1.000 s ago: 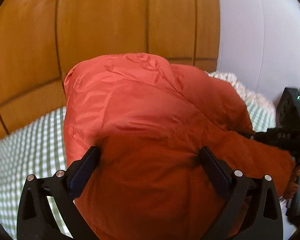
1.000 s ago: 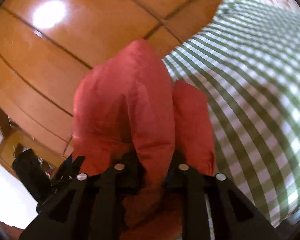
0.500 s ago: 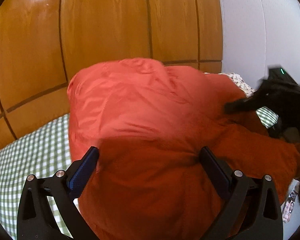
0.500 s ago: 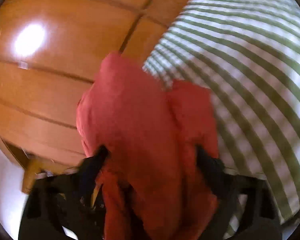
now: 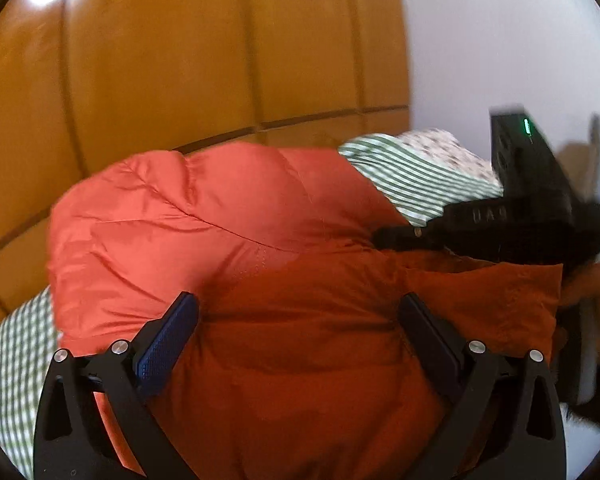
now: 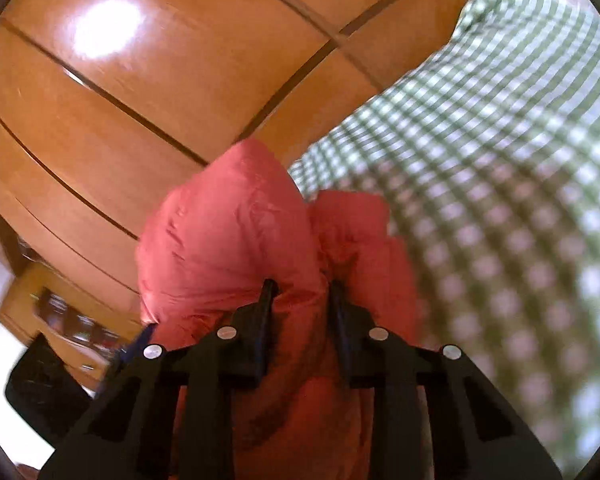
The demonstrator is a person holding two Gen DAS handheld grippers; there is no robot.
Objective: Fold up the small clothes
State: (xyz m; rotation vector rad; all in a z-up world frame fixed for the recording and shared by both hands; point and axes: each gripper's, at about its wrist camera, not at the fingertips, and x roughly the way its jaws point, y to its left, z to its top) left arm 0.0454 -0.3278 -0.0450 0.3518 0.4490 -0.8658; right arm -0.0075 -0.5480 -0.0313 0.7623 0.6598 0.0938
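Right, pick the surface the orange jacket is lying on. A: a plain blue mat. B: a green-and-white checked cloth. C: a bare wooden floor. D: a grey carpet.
B: the checked cloth spreads out under and beside the orange jacket, and it also shows past the jacket's edges in the left wrist view.

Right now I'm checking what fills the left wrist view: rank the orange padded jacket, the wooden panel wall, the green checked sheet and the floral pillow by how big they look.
1. Orange padded jacket and wooden panel wall: too close to rank.
2. Green checked sheet.
3. Floral pillow.
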